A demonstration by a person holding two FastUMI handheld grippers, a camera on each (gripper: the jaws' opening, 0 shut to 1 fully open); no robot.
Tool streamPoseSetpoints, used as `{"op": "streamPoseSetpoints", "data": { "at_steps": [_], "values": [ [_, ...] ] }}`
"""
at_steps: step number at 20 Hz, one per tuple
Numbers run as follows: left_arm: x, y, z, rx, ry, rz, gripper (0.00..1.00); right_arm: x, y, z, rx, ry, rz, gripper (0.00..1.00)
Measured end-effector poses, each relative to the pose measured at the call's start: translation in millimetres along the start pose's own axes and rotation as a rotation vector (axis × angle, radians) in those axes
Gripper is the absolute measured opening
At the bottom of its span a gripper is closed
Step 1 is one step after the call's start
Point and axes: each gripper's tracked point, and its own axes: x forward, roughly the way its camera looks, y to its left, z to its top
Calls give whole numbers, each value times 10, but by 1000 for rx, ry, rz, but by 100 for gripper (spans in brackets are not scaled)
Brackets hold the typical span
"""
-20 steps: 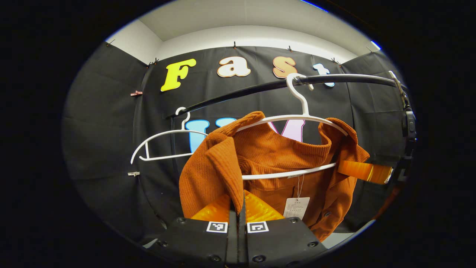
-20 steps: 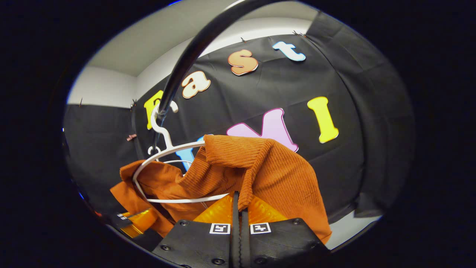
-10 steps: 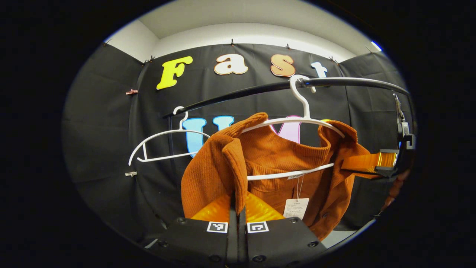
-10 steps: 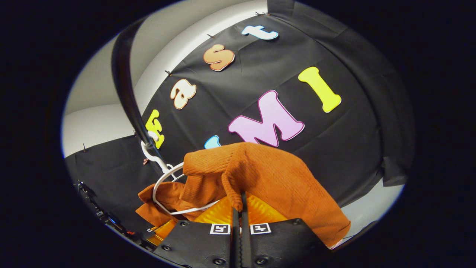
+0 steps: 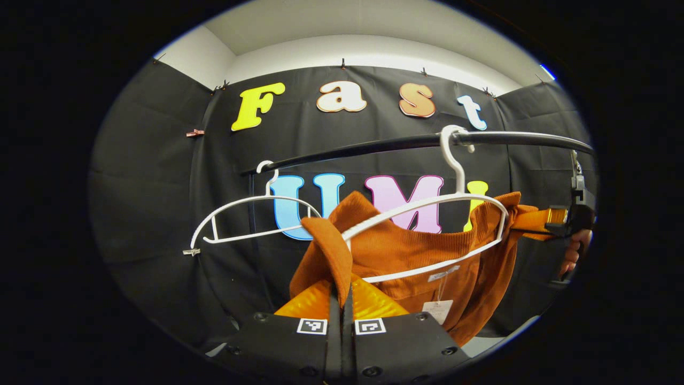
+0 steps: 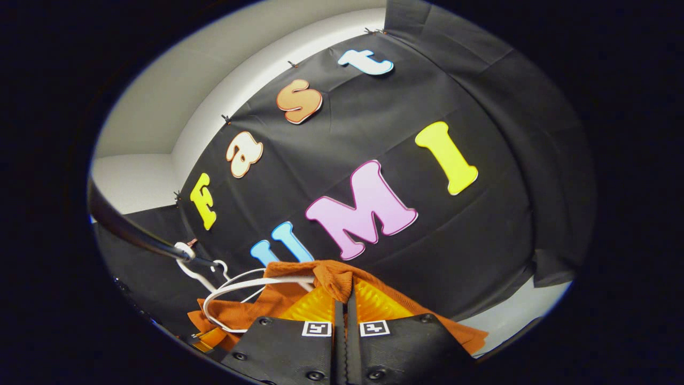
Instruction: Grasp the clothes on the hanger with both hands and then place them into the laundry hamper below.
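Note:
A rust-orange ribbed garment (image 5: 422, 256) drapes off a white hanger (image 5: 427, 206) that hooks on a black rail (image 5: 374, 147). My left gripper (image 5: 342, 289) is shut on the garment's left shoulder fold, which sits off the hanger's arm. In the right gripper view, my right gripper (image 6: 344, 297) is shut on the other shoulder of the garment (image 6: 278, 305), in front of the white hanger (image 6: 240, 286). The right gripper (image 5: 545, 220) also appears at the far right of the left gripper view, held by a hand (image 5: 574, 254), clamping the cloth.
A second, bare white hanger (image 5: 246, 219) hangs on the rail to the left. The black rail (image 6: 133, 235) crosses the lower left of the right gripper view. A paper tag (image 5: 437, 309) dangles from the garment. The booth's black cloth wall stands close behind.
Both shoulders have come off the hanger's arms and the garment now sags lower. The right gripper has swung down and away from the rail, tilting the hanger.

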Motion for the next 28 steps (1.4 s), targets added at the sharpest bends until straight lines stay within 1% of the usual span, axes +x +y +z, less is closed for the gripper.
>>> {"op": "streamPoseSetpoints", "data": {
  "at_steps": [1,2,3,5,7,10,12,14,15,17,19,21,24,26,28],
  "values": [
    [28,13,-25,2,11,-1,5,35,-57,48,-27,-13,-18,0],
    [39,26,-51,5,22,-2,5,80,-133,86,-54,-22,-40,0],
    [53,44,-81,9,32,-2,5,104,-239,91,-78,-28,-66,5],
    [38,71,-102,15,39,-6,5,141,-461,67,-82,-34,-121,5],
    [30,99,-76,26,34,-6,5,161,-641,-105,-58,-9,-159,5],
    [57,237,-80,13,29,8,5,136,-674,-447,-50,42,-163,5],
    [91,381,-98,4,35,29,5,109,-640,-604,-59,67,-159,5],
    [112,511,-124,-7,43,45,5,88,-671,-761,-61,94,-172,5],
    [121,578,-192,-5,58,59,5,70,-674,-875,-55,115,-172,5],
    [137,691,-372,-18,99,74,5,-7,-629,-1183,-53,169,-157,5],
    [135,707,-688,-47,154,59,5,-93,-495,-1426,-70,193,-120,5],
    [88,685,-1013,-63,195,43,5,-180,-335,-1614,-61,215,-85,5],
    [26,610,-1376,-74,253,19,5,-308,-155,-1832,-40,247,-55,5],
    [-30,464,-1505,-68,271,-17,5,-409,-8,-1986,-24,274,-30,5],
    [-64,232,-1523,-71,271,-73,5,-515,180,-2110,-31,299,7,5]
  ]
}}
